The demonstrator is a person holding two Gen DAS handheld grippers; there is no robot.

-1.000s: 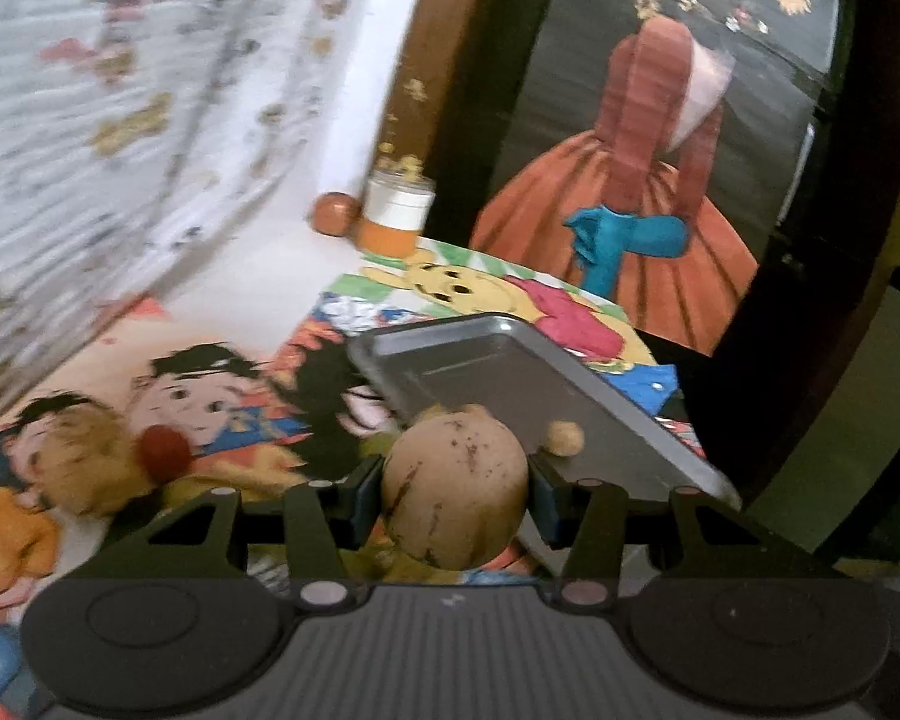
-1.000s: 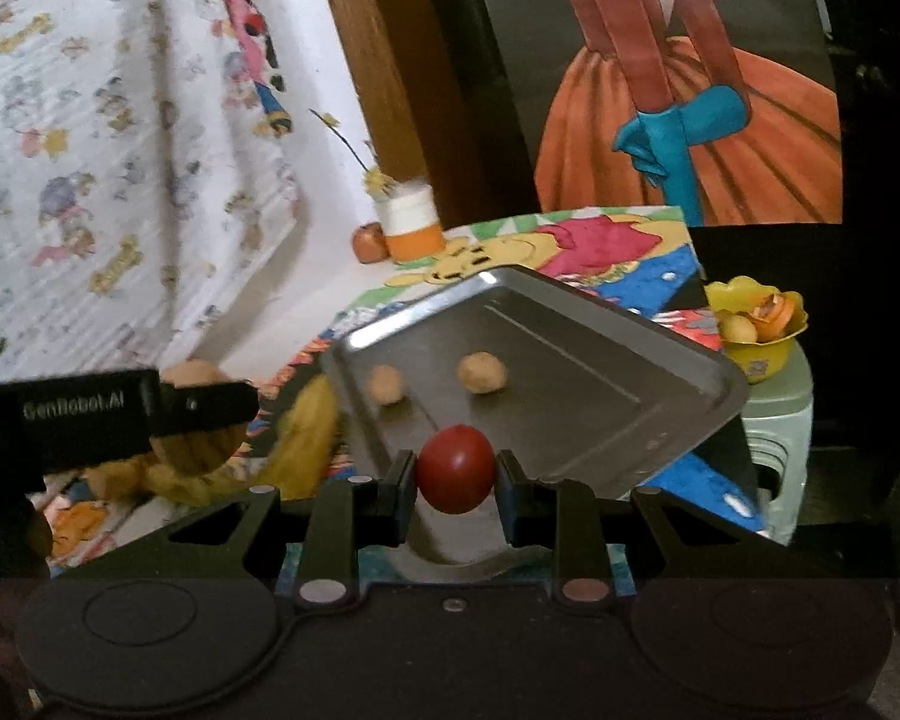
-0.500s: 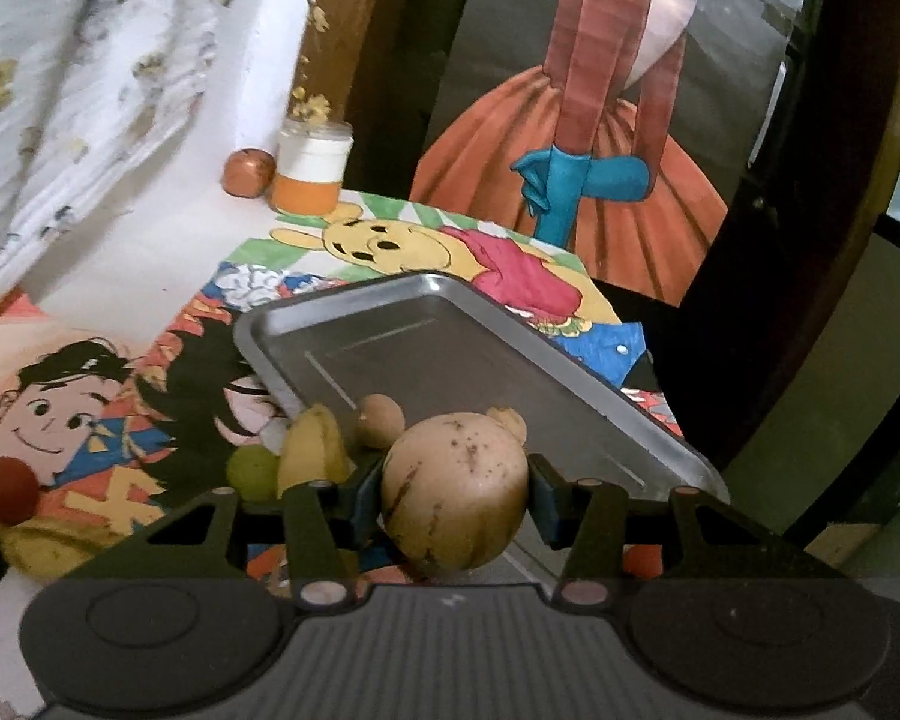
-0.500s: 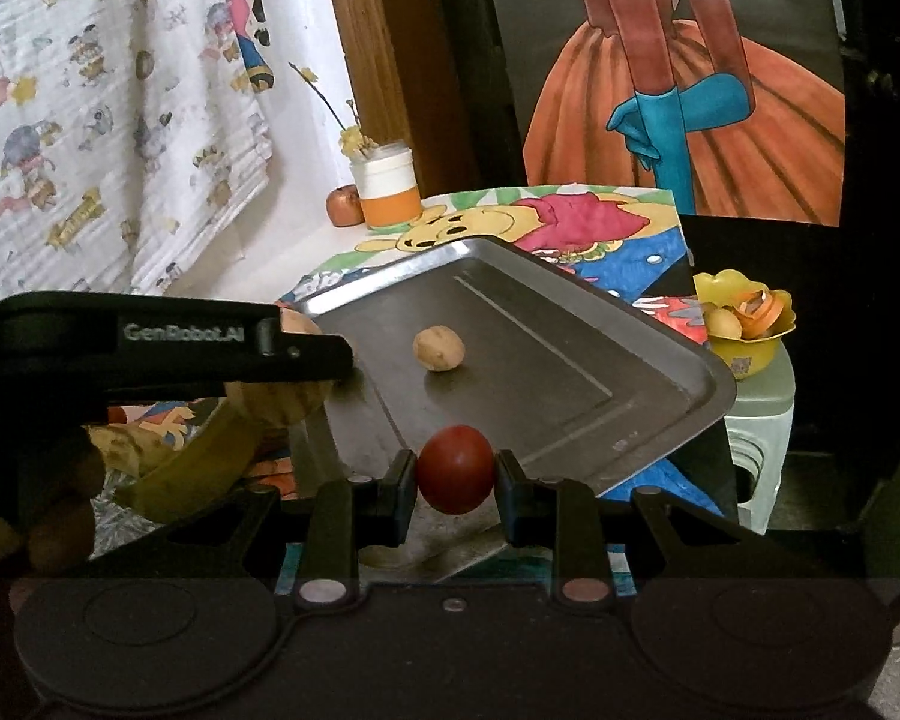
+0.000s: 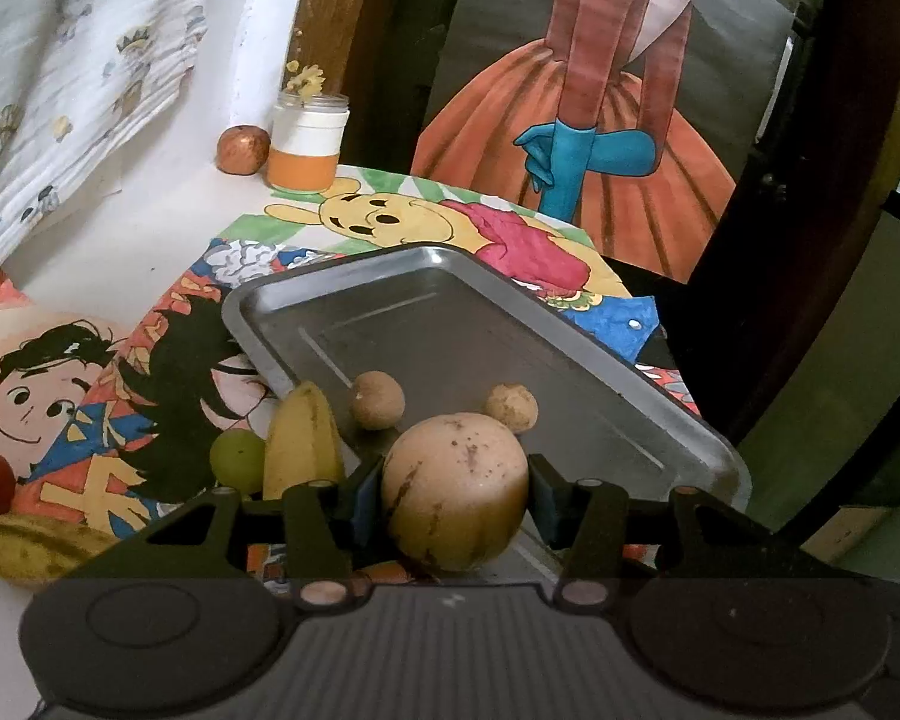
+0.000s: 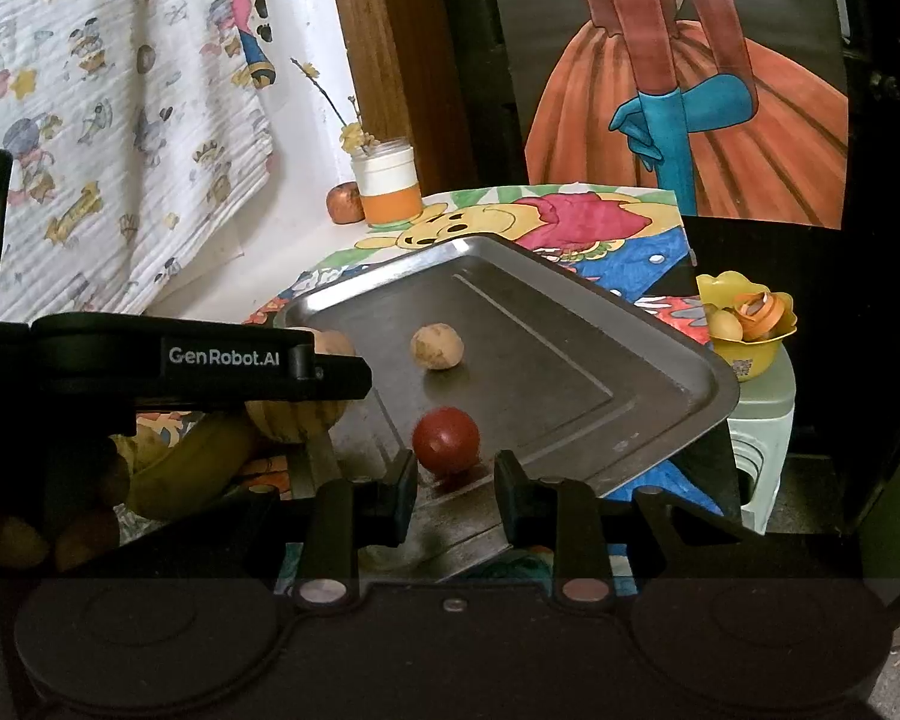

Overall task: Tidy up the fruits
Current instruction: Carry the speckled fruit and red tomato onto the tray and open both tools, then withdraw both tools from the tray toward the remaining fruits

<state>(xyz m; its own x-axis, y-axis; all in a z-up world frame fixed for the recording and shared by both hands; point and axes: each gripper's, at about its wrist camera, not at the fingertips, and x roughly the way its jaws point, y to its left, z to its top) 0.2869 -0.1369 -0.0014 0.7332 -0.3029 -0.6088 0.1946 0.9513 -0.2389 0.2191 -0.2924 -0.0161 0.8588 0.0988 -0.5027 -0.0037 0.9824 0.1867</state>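
Left gripper (image 5: 456, 483) clamped on tan fruit (image 5: 453, 495) — right gripper (image 6: 456, 474) narrow, tomato (image 6: 446, 439) just ahead

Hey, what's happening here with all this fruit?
A person with a gripper in each hand is sorting fruit onto a metal tray. The left gripper clamps a big tan melon over the tray's near end. The right gripper is at a tomato low on the tray; whether its pads grip it is unclear. Two small brown fruits lie in the tray, and a banana waits beside it.
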